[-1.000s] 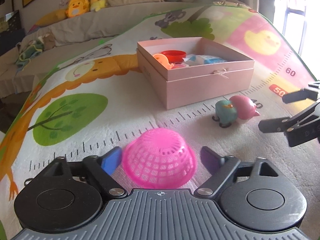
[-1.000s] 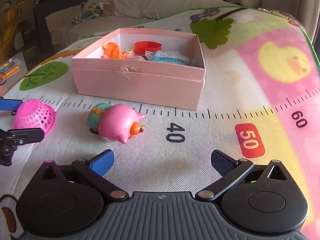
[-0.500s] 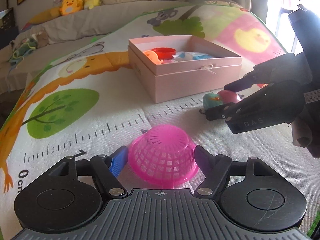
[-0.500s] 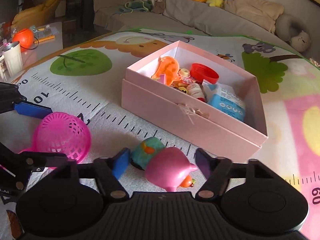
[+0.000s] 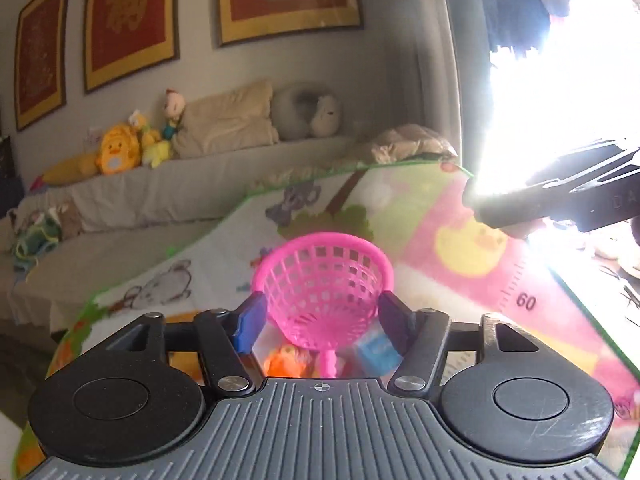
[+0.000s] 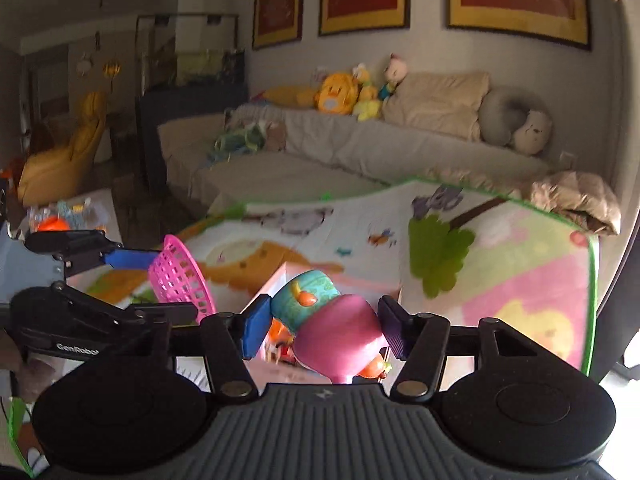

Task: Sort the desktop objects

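The left hand-held gripper [image 5: 322,314] is clenched on the basket [image 5: 325,284], its two pads pressed against the mesh wall low on either side, with the open mouth turned away from the camera and the base and a small pink stub nearest the lens. The basket looks like thin moulded plastic: light, springy and likely to flex or pop free if squeezed hard, so a hold low on the wall, where the mesh narrows toward the stiffer base, seems the safer place. The right hand-held gripper [image 6: 320,326] is clenched on the toy [image 6: 334,326], a pink piece joined to a teal one with orange marks; the pads sit on either side of it, and it hangs tilted between them. It appears hard, smooth and rounded, so probably slippery, and its widest part is the best place to grip. Both grippers are raised, level and pointing forward, side by side, the left one showing at the left edge of the right wrist view. Just below and beyond the held things lies the box [image 6: 280,280], only partly visible, with blurred coloured items inside. Further off the mat [image 6: 500,264] runs to the sofa [image 6: 360,148] with its plush toys.
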`<state>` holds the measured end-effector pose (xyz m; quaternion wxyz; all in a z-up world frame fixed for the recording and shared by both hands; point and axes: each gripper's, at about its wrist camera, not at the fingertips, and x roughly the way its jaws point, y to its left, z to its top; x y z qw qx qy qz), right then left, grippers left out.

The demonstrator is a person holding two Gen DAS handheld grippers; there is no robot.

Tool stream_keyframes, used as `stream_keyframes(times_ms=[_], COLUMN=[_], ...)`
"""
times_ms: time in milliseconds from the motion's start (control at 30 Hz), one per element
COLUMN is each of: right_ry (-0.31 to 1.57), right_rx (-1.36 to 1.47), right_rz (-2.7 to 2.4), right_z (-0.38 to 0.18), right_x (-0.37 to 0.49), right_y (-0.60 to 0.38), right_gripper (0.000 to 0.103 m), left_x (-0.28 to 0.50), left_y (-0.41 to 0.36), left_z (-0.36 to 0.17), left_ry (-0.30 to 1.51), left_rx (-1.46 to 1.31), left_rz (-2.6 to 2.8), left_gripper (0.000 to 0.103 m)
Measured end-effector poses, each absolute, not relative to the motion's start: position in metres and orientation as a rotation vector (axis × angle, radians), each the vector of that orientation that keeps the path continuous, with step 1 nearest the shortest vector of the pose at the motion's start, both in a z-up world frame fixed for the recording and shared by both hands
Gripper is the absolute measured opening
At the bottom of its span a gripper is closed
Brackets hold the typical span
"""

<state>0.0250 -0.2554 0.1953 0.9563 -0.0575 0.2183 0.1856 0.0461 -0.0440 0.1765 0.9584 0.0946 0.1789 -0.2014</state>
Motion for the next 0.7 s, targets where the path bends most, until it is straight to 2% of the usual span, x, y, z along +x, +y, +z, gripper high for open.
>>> stream_keyframes(times_ms=[100,133,167,267,333,433,633,700], right_ry=[0.384,0.384,0.389,0.432,0.468,0.516,0.584,0.561], right_rx=[-0.100,-0.088,-0.078,-0.059,-0.054,-0.063,-0.017,-0.029], right_rz=[0.333,0.327,0.322,0.298,0.282,0.270,0.297,0.316], right_z=[0.210,0.211,0.209,0.195,0.180,0.156,0.131,0.128], right_x=[0.040,0.048,0.056,0.083,0.099,0.119,0.160,0.172], right_y=[-0.266,-0.268,-0.270,-0.273,-0.275,-0.275,-0.256,-0.242], right_gripper=[0.059,0.059,0.059,0.059,0.059,0.059,0.059,0.065], left_x=[0.102,0.122,0.141,0.177,0.179,0.169,0.146,0.135], left_y=[-0.069,-0.077,-0.084,-0.086,-0.069,-0.048,-0.015,-0.007], left_z=[0.179,0.174,0.166,0.141,0.126,0.108,0.098,0.098], left_ry=[0.404,0.437,0.465,0.534,0.563,0.579,0.572,0.563], left_rx=[0.183,0.180,0.174,0.143,0.075,0.062,0.024,0.004], left_rz=[-0.434,-0.455,-0.456,-0.386,-0.387,-0.368,-0.313,-0.319], left_gripper=[0.066,0.075,0.080,0.083,0.090,0.095,0.096,0.097])
